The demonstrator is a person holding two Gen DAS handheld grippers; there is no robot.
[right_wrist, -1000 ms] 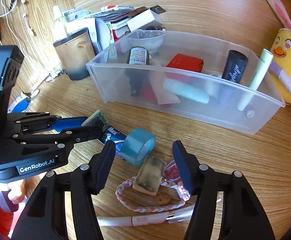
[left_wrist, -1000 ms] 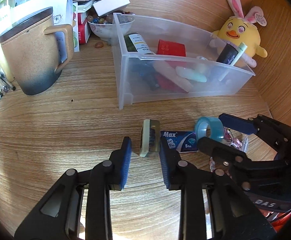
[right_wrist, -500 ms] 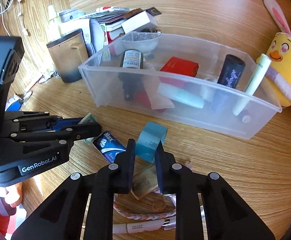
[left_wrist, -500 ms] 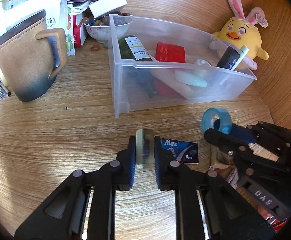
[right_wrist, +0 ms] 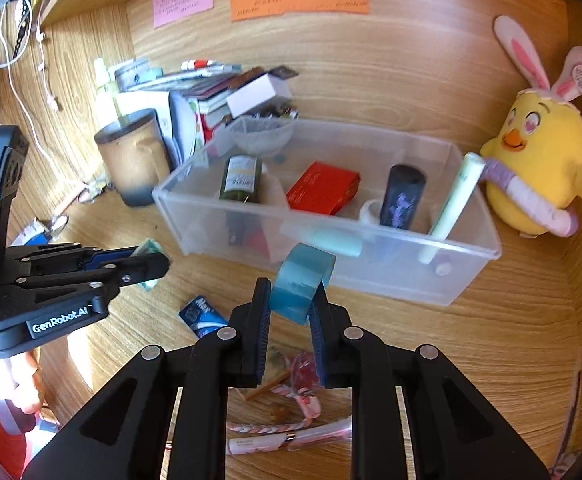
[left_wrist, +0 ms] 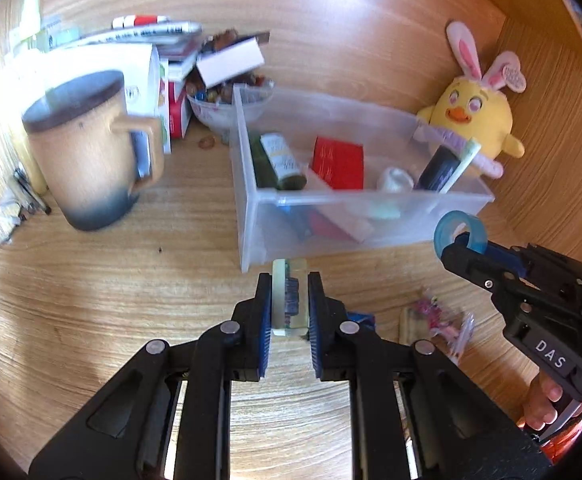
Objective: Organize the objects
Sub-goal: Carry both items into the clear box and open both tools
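Observation:
My left gripper (left_wrist: 289,300) is shut on a small pale green block (left_wrist: 289,298) with a dark centre, lifted off the wooden desk in front of the clear plastic bin (left_wrist: 247,208). My right gripper (right_wrist: 289,302) is shut on a blue tape roll (right_wrist: 301,282), raised just before the bin's (right_wrist: 371,280) front wall. In the left wrist view the tape roll (left_wrist: 459,232) shows at the right, at the right gripper's tips. The bin holds a green bottle (right_wrist: 241,178), a red box (right_wrist: 323,186), a dark tube (right_wrist: 405,196) and a pale green stick (right_wrist: 453,204).
A tan mug (left_wrist: 87,152) stands left of the bin. Boxes and a bowl of beads (left_wrist: 219,100) crowd the back. A yellow plush chick (right_wrist: 539,164) sits at the right. On the desk lie a blue "Max" packet (right_wrist: 203,314), a braided bracelet (right_wrist: 267,426) and a pink pen (right_wrist: 291,440).
Both grippers closed, the left on the green block and the right on the tape roll. Both then rose off the desk with these things, toward the bin.

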